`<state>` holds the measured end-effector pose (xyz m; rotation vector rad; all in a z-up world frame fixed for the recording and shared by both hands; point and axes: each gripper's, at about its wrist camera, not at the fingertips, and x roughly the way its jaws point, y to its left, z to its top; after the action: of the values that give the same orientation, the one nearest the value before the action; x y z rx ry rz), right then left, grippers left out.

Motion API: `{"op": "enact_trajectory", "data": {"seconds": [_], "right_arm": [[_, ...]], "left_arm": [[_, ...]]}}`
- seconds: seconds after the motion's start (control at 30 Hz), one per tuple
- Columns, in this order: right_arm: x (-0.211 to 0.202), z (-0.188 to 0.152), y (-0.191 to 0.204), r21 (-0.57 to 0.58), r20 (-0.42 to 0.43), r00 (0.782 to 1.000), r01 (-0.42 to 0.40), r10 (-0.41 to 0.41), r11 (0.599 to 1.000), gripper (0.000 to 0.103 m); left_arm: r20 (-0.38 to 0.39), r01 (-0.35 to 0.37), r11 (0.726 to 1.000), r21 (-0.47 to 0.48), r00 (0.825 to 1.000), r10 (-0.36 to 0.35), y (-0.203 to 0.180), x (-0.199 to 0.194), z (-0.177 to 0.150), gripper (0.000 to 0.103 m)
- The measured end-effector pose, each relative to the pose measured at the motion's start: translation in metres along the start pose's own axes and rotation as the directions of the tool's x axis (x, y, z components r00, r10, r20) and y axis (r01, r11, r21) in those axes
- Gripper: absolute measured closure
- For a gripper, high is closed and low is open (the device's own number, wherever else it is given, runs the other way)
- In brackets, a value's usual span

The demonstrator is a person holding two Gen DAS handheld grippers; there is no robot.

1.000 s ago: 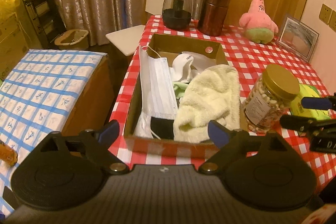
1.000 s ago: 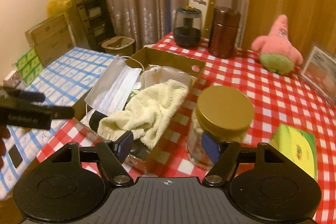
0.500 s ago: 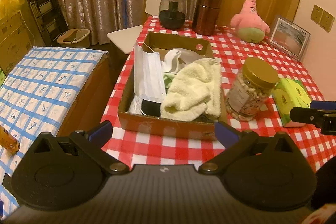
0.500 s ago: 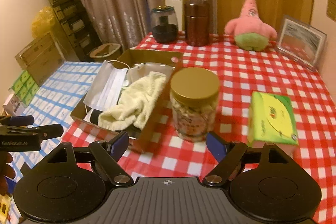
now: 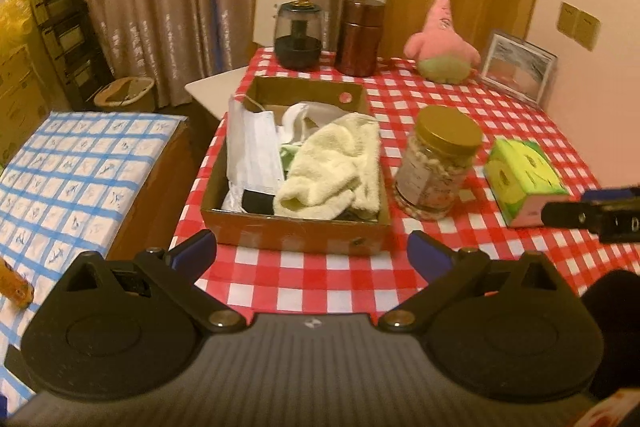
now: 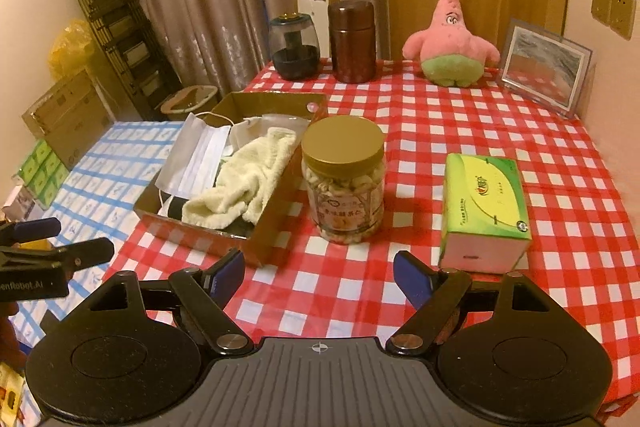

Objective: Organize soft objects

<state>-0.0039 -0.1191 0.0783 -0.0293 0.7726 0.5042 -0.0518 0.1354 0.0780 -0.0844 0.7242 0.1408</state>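
Both the left hand-held gripper (image 5: 312, 253) and right hand-held gripper (image 6: 319, 271) hover spread apart, holding nothing. The cream towel (image 5: 334, 173) lies in the cardboard box (image 5: 294, 231) on the bench (image 6: 460, 131), beside face masks (image 5: 252, 151).

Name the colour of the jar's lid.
Gold; the jar lid shows best in the right wrist view.

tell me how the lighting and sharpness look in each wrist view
Left wrist view: dim warm yellow light, soft focus, the plush star and picture frame smeared, lines bowed by the fisheye. Right wrist view: same warm cast but sharper, the nut jar label printing visible though unreadable, glare on the picture frame.
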Motion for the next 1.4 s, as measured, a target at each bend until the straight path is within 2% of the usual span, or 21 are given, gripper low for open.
{"op": "enact_trajectory", "data": {"seconds": [0.1,0.17,0.37,0.6,0.77,0.97,1.07,1.4], "right_arm": [[-0.008,-0.002,0.0,-0.002,0.006,1.0,0.01,-0.01,1.0,0.022],[-0.013,-0.004,-0.001,0.0,0.009,1.0,0.015,-0.015,1.0,0.022],[-0.025,-0.009,-0.002,-0.01,0.016,1.0,0.025,-0.025,1.0,0.022],[-0.032,-0.018,0.003,-0.011,0.014,1.0,0.024,-0.024,1.0,0.022],[-0.034,-0.023,0.007,-0.018,0.01,1.0,0.023,-0.023,1.0,0.022],[-0.032,-0.022,0.009,-0.017,0.003,1.0,0.026,-0.026,1.0,0.022],[-0.03,-0.022,0.01,-0.023,0.0,1.0,0.023,-0.023,0.999,0.022],[-0.025,-0.023,0.014,-0.026,-0.003,1.0,0.015,-0.015,1.0,0.022]], "left_arm": [[0.005,-0.011,1.0,0.029,1.0,0.01,-0.008,-0.007,-0.003,0.002],[0.018,-0.021,1.0,0.016,1.0,0.021,-0.011,-0.013,-0.004,0.002],[0.012,0.014,1.0,-0.005,1.0,-0.014,-0.02,-0.027,-0.007,0.005],[0.014,-0.006,1.0,-0.015,1.0,0.006,-0.027,-0.04,-0.008,0.005],[-0.015,0.001,1.0,-0.009,1.0,-0.001,-0.027,-0.041,-0.008,0.005],[-0.039,-0.024,1.0,0.003,0.999,0.025,-0.031,-0.038,-0.012,0.005],[-0.045,-0.007,1.0,-0.01,0.999,0.007,-0.032,-0.036,-0.012,0.005],[-0.041,-0.027,0.999,-0.027,0.999,0.026,-0.033,-0.034,-0.009,0.004]]}}
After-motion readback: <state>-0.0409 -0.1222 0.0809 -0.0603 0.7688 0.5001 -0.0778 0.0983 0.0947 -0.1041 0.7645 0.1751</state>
